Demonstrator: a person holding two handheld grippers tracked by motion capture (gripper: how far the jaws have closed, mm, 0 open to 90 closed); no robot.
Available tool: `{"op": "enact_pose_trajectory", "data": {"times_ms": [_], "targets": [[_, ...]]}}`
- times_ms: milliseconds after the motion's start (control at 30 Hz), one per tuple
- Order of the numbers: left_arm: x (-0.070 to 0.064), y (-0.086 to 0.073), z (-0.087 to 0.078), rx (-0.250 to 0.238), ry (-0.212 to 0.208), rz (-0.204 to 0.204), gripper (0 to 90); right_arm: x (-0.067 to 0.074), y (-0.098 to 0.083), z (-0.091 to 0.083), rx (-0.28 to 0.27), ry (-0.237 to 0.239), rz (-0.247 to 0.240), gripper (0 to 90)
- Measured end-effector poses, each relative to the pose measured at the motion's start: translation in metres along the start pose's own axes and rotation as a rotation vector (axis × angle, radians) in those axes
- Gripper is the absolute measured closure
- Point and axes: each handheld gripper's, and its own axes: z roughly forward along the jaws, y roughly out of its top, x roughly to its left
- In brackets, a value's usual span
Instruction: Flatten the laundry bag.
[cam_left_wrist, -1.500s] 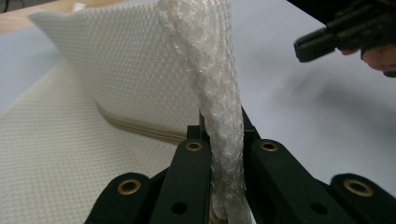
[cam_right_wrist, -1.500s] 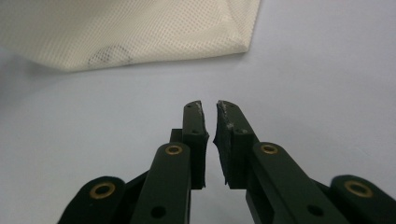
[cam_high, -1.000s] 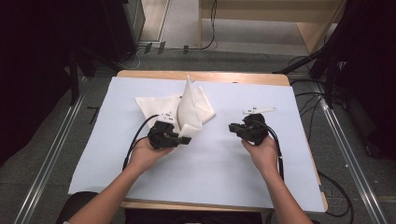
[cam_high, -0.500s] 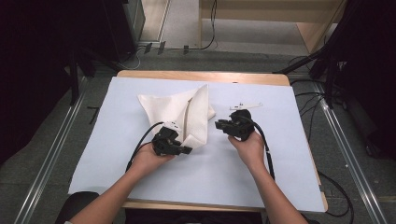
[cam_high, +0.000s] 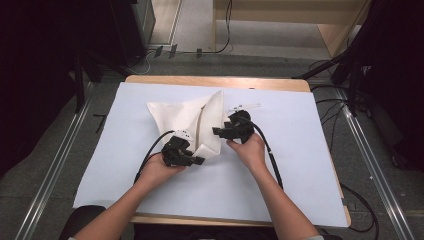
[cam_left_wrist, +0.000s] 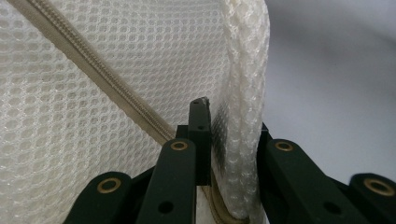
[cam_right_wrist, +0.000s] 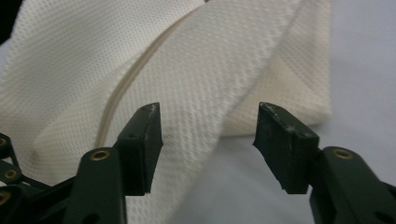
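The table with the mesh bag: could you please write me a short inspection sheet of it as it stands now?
Surface: pale sheet over wooden table.
Job's things: white mesh bag with zip, partly lifted.
Clutter: small white item behind right gripper.
Grippers: left gripper clamps the bag's edge; right gripper open, jaws just opened, nothing between them.
Cables: black cable trails from each gripper.
Surroundings: grey floor, metal rails.

The raised mesh bag (cam_high: 192, 122) stands between the two hands mid-desk, blocking a straight path across. Around it the white sheet (cam_high: 300, 165) lies bare: right, front and far left give open passage. A small white piece (cam_high: 245, 106) lies just behind the bag.
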Motion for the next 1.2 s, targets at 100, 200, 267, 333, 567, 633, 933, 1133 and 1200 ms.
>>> {"op": "enact_pose_trajectory", "data": {"times_ms": [100, 200, 267, 333, 567, 633, 933, 1133, 1200], "targets": [[0.000, 0.000, -0.002, -0.006, -0.003, 0.002, 80.4, 0.004, 0.002, 0.007, 0.010, 0.020, 0.005, 53.0], [0.001, 0.000, -0.004, -0.013, -0.004, 0.000, 80.0, 0.010, 0.006, 0.010, 0.038, 0.022, -0.025, 77.0], [0.002, 0.000, -0.009, -0.024, -0.009, -0.007, 77.0, 0.015, 0.009, 0.007, 0.031, 0.010, -0.063, 85.3], [0.004, 0.001, -0.016, -0.051, -0.024, -0.027, 70.7, 0.017, 0.011, 0.004, 0.029, 0.016, -0.077, 86.7], [0.011, 0.005, -0.053, -0.121, -0.024, -0.045, 56.3, 0.019, 0.013, -0.007, 0.051, 0.006, -0.110, 87.5], [0.014, 0.003, -0.063, -0.135, -0.035, -0.061, 53.7, 0.020, 0.013, -0.008, 0.056, 0.004, -0.118, 87.5], [0.037, -0.010, -0.105, -0.231, -0.015, -0.130, 49.5, 0.020, 0.012, -0.012, 0.065, 0.007, -0.130, 87.5], [0.053, -0.014, -0.107, -0.227, 0.075, -0.177, 50.3, 0.016, 0.009, -0.018, 0.066, 0.010, -0.119, 87.5], [0.061, -0.013, -0.101, -0.207, 0.097, -0.187, 52.1, 0.016, 0.008, -0.021, 0.064, 0.015, -0.113, 87.5]]}}
